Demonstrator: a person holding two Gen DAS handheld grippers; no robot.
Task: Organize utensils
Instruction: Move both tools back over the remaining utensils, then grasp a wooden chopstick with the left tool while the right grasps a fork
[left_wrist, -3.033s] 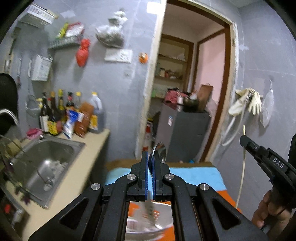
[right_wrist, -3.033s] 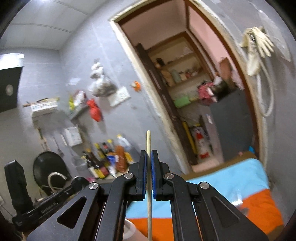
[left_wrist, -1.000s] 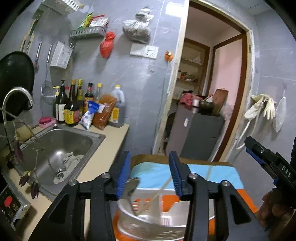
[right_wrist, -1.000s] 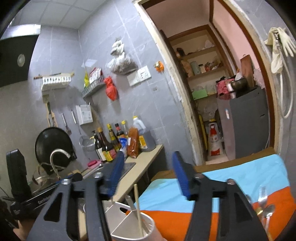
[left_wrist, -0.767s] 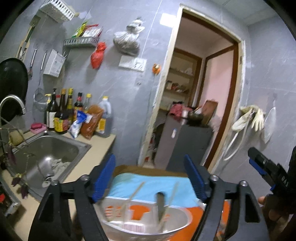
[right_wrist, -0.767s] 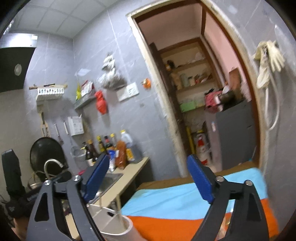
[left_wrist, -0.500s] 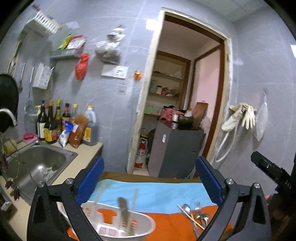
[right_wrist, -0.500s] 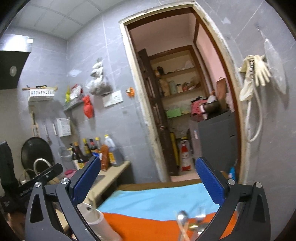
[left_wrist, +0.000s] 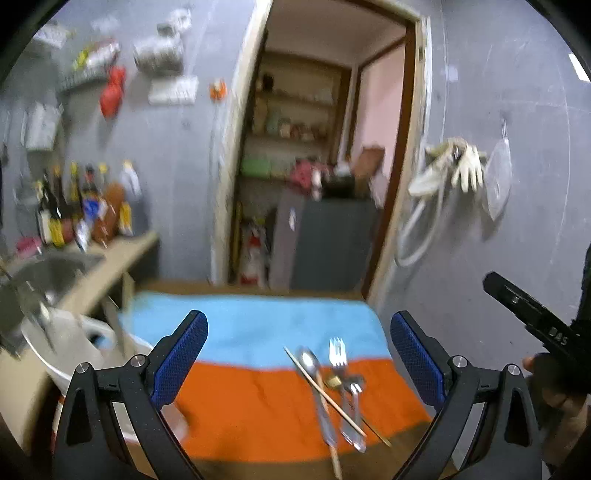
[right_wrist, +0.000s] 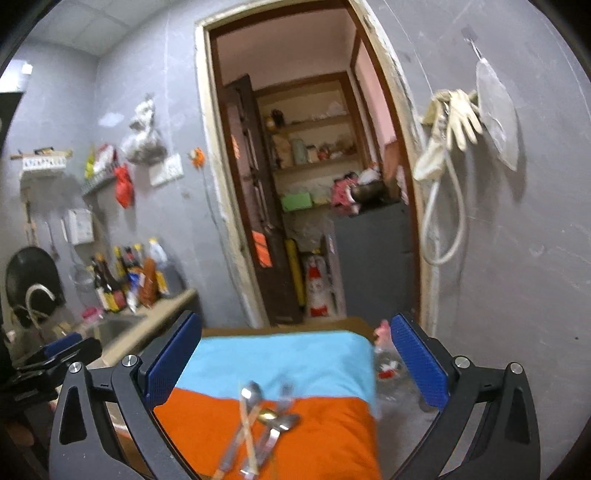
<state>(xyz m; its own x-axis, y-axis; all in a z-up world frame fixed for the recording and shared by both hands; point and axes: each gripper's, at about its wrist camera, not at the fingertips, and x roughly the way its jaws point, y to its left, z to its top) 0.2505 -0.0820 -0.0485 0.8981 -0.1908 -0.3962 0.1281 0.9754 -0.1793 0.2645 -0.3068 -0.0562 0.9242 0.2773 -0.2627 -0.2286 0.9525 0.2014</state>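
Note:
A loose pile of utensils lies on the orange part of the cloth: a spoon (left_wrist: 312, 363), a fork (left_wrist: 338, 352) and a wooden chopstick (left_wrist: 332, 398). The same pile (right_wrist: 258, 424) shows in the right wrist view. A white utensil holder (left_wrist: 74, 347) with a chopstick in it stands at the left edge of the cloth. My left gripper (left_wrist: 295, 354) is wide open and empty, above and left of the pile. My right gripper (right_wrist: 295, 365) is wide open and empty, above the pile.
The blue and orange cloth (left_wrist: 258, 398) covers a small table. A steel sink (left_wrist: 40, 273) and bottles (left_wrist: 85, 214) are on the counter at the left. A doorway (right_wrist: 314, 203) with a grey cabinet is behind. The grey wall (right_wrist: 498, 277) is close on the right.
Both grippers let go of their utensils into the white holder, opened wide, and swung right toward the utensil pile on the cloth. The holder has slid to the left edge of view.

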